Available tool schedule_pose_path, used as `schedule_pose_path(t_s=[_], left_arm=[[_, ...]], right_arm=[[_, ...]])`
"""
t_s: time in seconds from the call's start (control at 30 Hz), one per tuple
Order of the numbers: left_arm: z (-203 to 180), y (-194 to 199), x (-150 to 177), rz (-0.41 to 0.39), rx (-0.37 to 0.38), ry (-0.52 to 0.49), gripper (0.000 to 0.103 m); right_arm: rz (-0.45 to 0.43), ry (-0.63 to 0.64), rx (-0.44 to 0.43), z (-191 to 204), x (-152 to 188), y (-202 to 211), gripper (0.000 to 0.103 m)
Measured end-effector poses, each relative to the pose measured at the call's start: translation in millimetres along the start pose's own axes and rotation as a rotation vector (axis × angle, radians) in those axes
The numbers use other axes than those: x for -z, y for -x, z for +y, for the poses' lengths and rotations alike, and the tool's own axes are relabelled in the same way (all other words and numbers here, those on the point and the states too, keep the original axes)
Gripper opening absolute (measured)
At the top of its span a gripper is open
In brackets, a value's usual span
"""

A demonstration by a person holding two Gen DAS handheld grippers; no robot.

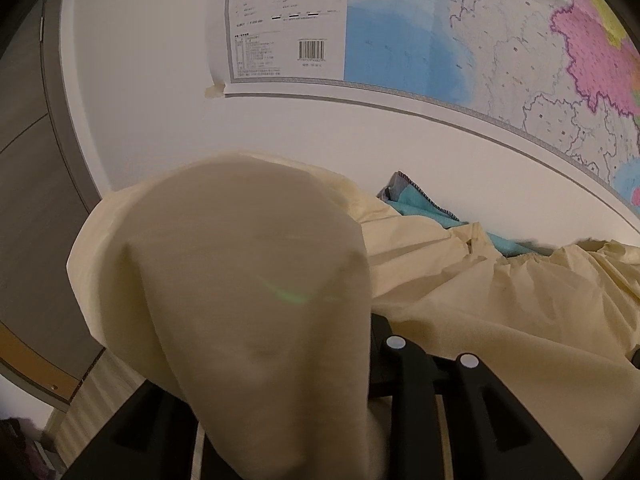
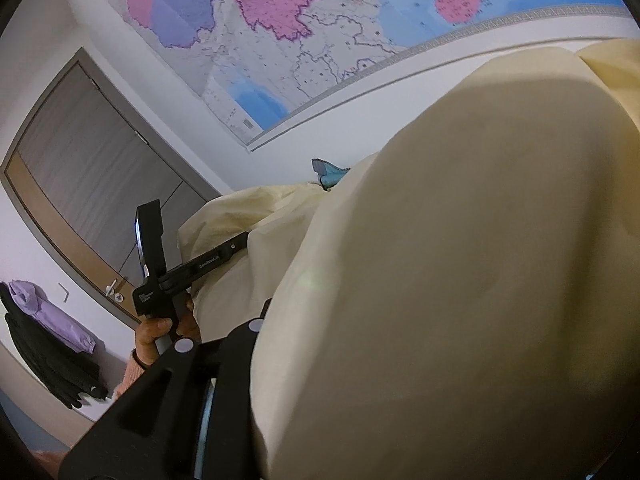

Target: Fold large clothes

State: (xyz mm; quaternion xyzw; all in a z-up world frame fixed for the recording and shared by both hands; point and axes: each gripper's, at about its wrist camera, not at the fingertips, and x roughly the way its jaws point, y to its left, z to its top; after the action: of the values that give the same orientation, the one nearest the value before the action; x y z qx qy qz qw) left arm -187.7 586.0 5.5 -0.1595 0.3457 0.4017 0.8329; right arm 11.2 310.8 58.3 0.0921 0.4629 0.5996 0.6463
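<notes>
A large cream garment (image 1: 460,300) lies rumpled across the surface ahead. In the left wrist view a fold of it hangs over my left gripper and hides both fingertips, so only the black body (image 1: 424,396) shows. In the right wrist view the same cream garment (image 2: 460,280) covers my right gripper's fingers, and only its black body (image 2: 168,400) is visible. That view also catches the left gripper (image 2: 224,254) from the side. A hand (image 2: 160,332) holds it, and its finger runs into the cloth. The cloth hides how the jaws stand on both sides.
A teal blanket (image 1: 420,204) with a dark stitched edge lies behind the garment against the white wall. A big map (image 1: 480,40) hangs above. A grey door (image 2: 100,184) stands to the left. Purple clothing (image 2: 52,312) and black clothing (image 2: 48,364) hang beside it.
</notes>
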Motion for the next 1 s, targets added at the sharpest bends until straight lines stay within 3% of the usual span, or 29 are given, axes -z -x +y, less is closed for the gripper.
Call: schedule_pose_path(t_s=[0.6, 1.0], left_arm=[[0, -1, 10, -0.001, -0.016, -0.014, 0.031], [5, -12, 17, 0.02, -0.014, 0.004, 0.038]], right_arm=[[0.046, -0.043, -0.006, -9, 15, 8, 0.037], [0.066, -0.022, 0.014, -25, 45, 55, 0.055]])
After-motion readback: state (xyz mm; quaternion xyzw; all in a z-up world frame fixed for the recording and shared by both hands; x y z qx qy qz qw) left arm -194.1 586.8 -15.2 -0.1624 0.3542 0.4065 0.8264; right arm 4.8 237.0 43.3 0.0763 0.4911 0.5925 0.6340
